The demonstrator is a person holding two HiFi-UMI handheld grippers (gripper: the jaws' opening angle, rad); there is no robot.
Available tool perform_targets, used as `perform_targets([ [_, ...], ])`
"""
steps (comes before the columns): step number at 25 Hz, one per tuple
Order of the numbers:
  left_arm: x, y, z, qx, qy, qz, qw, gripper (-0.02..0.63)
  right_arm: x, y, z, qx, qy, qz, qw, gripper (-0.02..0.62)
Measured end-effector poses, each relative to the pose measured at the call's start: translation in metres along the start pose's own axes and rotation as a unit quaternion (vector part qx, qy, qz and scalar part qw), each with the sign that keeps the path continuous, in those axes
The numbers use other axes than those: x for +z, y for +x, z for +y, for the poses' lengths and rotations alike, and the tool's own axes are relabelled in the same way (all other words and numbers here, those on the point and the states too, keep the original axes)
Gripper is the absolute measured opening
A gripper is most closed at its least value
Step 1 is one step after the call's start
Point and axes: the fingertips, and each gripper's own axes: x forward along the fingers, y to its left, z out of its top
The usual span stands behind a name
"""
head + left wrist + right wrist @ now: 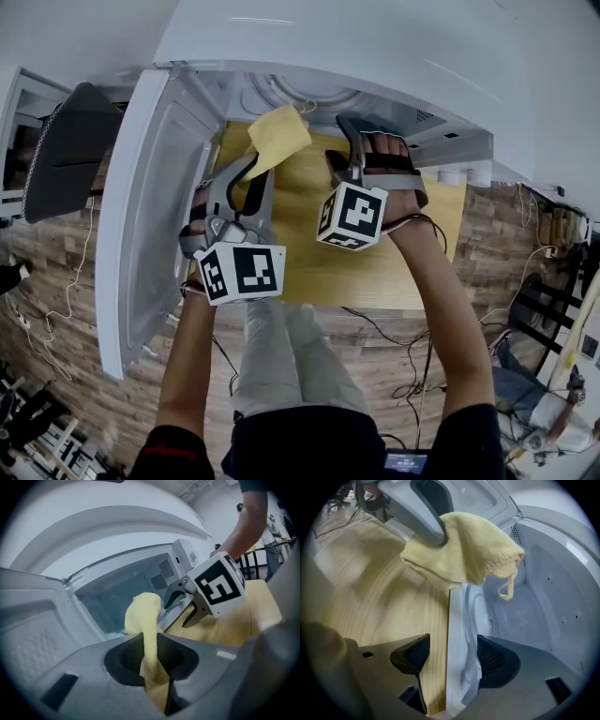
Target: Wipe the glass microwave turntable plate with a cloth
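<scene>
Here, cloth [143, 616] pinched in left gripper [152, 660]

Likely a lab or office workroom: a microwave [375, 47] stands on a bare wooden table [309, 253] mid-frame, an office chair [80, 141] is upper left, and cables [386, 335] cross the floor below.

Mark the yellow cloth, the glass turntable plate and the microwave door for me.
yellow cloth [464, 550], right gripper view, bunched middle
glass turntable plate [490, 620], right gripper view, near rim
microwave door [150, 216], head view, inner panel

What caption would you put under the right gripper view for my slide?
Open right hand-held gripper at the microwave mouth, glass plate inside, yellow cloth pinched by the left hand-held gripper above.
</scene>
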Motion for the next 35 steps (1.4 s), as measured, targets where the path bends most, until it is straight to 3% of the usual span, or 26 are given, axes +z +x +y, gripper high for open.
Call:
perform_targets([
  [12,0.03,0.044,0.018,-0.019,0.042,0.001,0.9989,0.069,0.002,-0.001,0.001,-0.009,-0.032,-0.012,0.999,0.284],
  [16,0.039,0.06,0.026,-0.016,0.074,0.01,0.997,0.07,0.002,-0.001,0.002,-0.01,-0.03,-0.014,0.999,0.284],
  [20,0.043,0.077,0.029,-0.028,0.122,0.028,0.9917,0.07,0.001,-0.001,0.002,-0.01,-0.03,-0.02,0.999,0.284],
  [31,0.059,0.109,0.026,-0.046,0.174,0.048,0.9825,0.069,0.003,-0.001,0.0,-0.018,-0.032,-0.026,0.999,0.282],
  [35,0.066,0.119,0.015,-0.052,0.227,0.051,0.9712,0.069,0.004,-0.001,0.001,-0.02,-0.034,-0.028,0.999,0.282],
])
